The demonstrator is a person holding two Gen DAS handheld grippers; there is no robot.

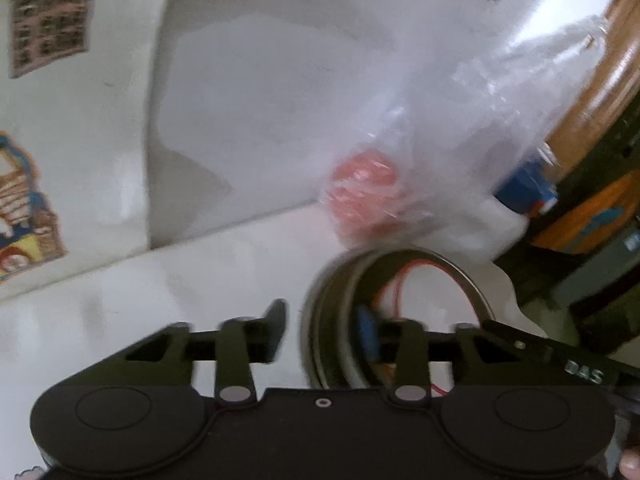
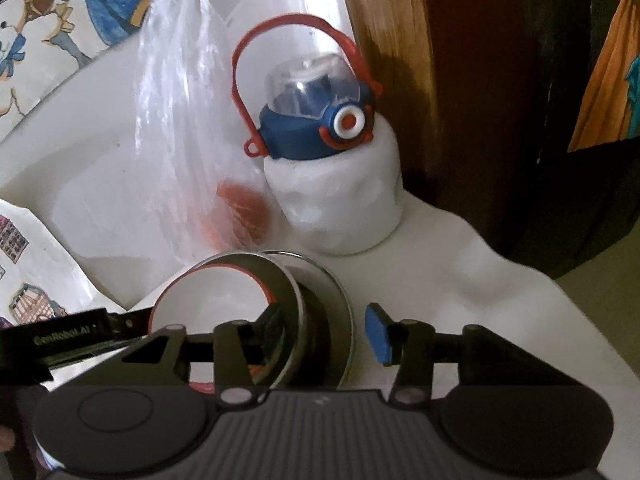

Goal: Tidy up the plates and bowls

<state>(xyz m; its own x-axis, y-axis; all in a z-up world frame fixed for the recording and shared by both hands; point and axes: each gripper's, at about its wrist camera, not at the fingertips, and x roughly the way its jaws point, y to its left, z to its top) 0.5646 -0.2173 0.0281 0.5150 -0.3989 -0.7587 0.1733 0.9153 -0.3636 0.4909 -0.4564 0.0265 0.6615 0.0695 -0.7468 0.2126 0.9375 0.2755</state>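
Steel bowls [image 2: 340, 312] stand nested on the white counter [image 2: 460, 280]; the inner one [image 2: 208, 300] is white inside with a red rim line. In the left wrist view the steel bowl [image 1: 460, 280] sits just ahead. My left gripper [image 1: 322, 328] is open and straddles its left wall, with the blue pad [image 1: 368, 338] inside and a gap on both sides. My right gripper [image 2: 326, 326] is open and straddles the right wall, its blue pad [image 2: 378, 336] outside and clear of the steel. Each gripper's body shows at the edge of the other's view.
Behind the bowls stand a bottle [image 2: 316, 120] with a blue cap and red strap, wrapped in white foam, and a clear plastic bag [image 2: 180, 120] with something red [image 1: 364, 192] in it. A white wall with stickers [image 1: 48, 20] rises behind. The counter ends at the right [image 2: 560, 292], next to a wooden post.
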